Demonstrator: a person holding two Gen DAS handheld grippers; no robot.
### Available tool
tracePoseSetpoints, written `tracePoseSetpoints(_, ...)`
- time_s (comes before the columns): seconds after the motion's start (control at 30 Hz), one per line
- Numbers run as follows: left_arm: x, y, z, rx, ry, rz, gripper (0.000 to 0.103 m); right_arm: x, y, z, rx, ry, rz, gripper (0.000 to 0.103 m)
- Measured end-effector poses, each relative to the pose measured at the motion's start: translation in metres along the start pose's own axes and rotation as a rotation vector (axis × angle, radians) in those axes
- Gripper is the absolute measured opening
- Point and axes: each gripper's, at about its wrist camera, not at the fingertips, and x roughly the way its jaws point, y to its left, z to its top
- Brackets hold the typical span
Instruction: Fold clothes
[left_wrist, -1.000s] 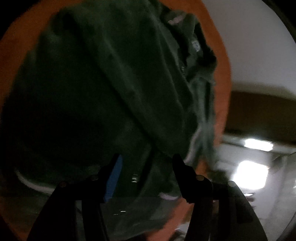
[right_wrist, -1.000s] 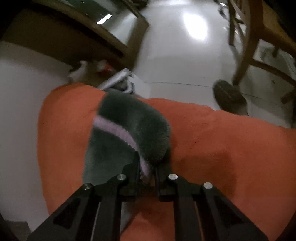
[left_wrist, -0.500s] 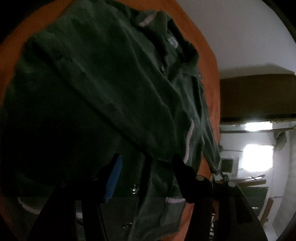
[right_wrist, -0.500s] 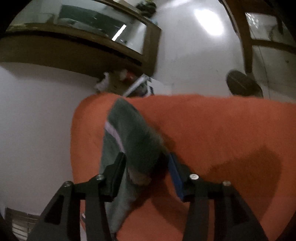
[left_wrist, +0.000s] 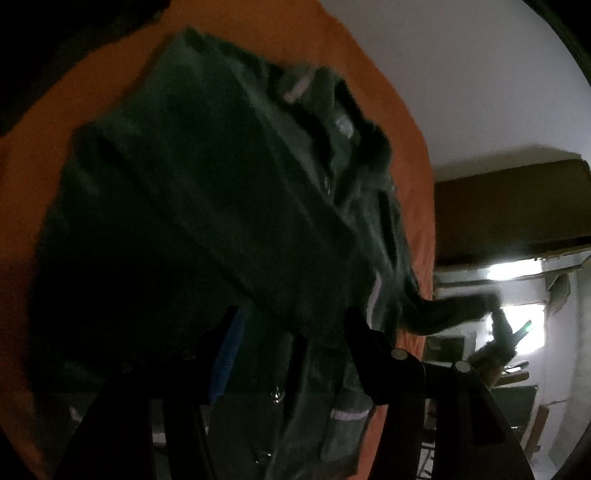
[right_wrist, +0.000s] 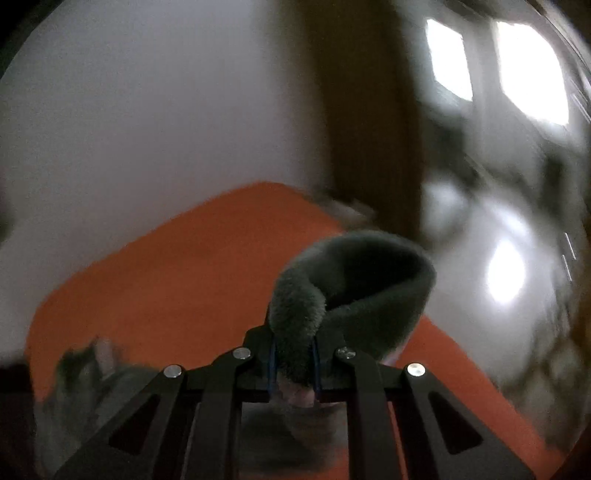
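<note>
Fleece jacket (left_wrist: 207, 206), dark green with pale stripes at its cuffs and hem, lies spread over an orange cover (left_wrist: 406, 122), button front facing up. From the left wrist view we see one sleeve (left_wrist: 443, 310) stretching off the cover's right edge, raised in the air. Our left tool (left_wrist: 291, 332) hangs above the jacket's lower front with its two fingers wide apart and nothing between them. In the right wrist view, our right tool (right_wrist: 293, 363) is closed tight on the fuzzy cuff (right_wrist: 354, 280), which curls up out of the fingers in a loop above the orange cover. More green fabric (right_wrist: 81, 384) lies blurred at lower left. Beyond, we make out a white wall (right_wrist: 147, 110), a brown upright (right_wrist: 369, 110) and bright windows (right_wrist: 528, 66).
</note>
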Motion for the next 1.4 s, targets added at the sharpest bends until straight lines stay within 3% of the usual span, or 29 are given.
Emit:
tracePoseSetpoints(0.03, -0.005, 0.001, 0.001, 0.01, -0.006, -0.004, 0.058, -0.005, 0.049, 0.0, -0.099, -0.026, 0.025, 0.013)
tracePoseSetpoints(0.07, -0.01, 0.003, 0.002, 0.019, -0.015, -0.003, 0.058, -0.013, 0.081, -0.02, -0.198, -0.03, 0.064, 0.013)
tracePoseSetpoints(0.3, -0.04, 0.037, 0.025, 0.026, -0.064, 0.044, 0.058, -0.069, 0.279, -0.193, -0.895, -0.028, 0.359, 0.015)
tracePoseSetpoints(0.37, -0.043, 0.048, 0.034, 0.0, -0.065, 0.05, 0.058, -0.085, 0.335, -0.242, -1.094, -0.026, 0.444, 0.033)
tracePoseSetpoints(0.43, -0.041, 0.053, 0.039, -0.038, -0.053, 0.032, 0.058, -0.101, 0.392, -0.291, -1.292, -0.025, 0.529, 0.045)
tracePoseSetpoints(0.47, -0.038, 0.054, 0.04, -0.048, -0.041, 0.005, 0.058, -0.108, 0.391, -0.301, -1.325, -0.035, 0.54, 0.049)
tracePoseSetpoints(0.57, -0.023, 0.048, 0.047, -0.054, 0.014, -0.037, 0.058, -0.108, 0.355, -0.287, -1.263, 0.009, 0.547, 0.067)
tracePoseSetpoints(0.6, -0.015, 0.045, 0.049, -0.05, 0.04, -0.049, 0.058, -0.105, 0.338, -0.278, -1.217, 0.033, 0.527, 0.068)
tracePoseSetpoints(0.73, 0.017, 0.016, 0.056, -0.005, 0.12, -0.041, 0.058, -0.095, 0.272, -0.243, -1.03, 0.127, 0.446, 0.068)
tracePoseSetpoints(0.93, 0.077, -0.021, 0.076, 0.121, 0.187, 0.037, 0.058, -0.022, 0.142, -0.212, -0.719, 0.313, 0.164, 0.068)
tracePoseSetpoints(1.03, 0.107, -0.026, 0.08, 0.204, 0.218, 0.105, 0.056, 0.007, 0.085, -0.197, -0.475, 0.401, 0.168, 0.068)
tracePoseSetpoints(1.1, 0.111, -0.025, 0.072, 0.227, 0.233, 0.108, 0.006, 0.026, 0.056, -0.19, -0.297, 0.45, 0.2, 0.068)
tracePoseSetpoints(1.17, 0.095, -0.024, 0.061, 0.215, 0.217, 0.062, 0.006, 0.038, 0.042, -0.183, -0.183, 0.47, 0.225, 0.068)
tracePoseSetpoints(1.27, 0.062, -0.023, 0.046, 0.205, 0.175, -0.006, 0.006, 0.053, 0.049, -0.175, -0.165, 0.463, 0.282, 0.068)
tracePoseSetpoints(1.37, 0.047, -0.017, 0.04, 0.181, 0.166, -0.023, 0.006, 0.069, 0.069, -0.171, -0.279, 0.462, 0.255, 0.067)
tracePoseSetpoints(1.4, 0.045, -0.016, 0.041, 0.174, 0.16, -0.024, 0.006, 0.074, 0.073, -0.171, -0.318, 0.459, 0.23, 0.061)
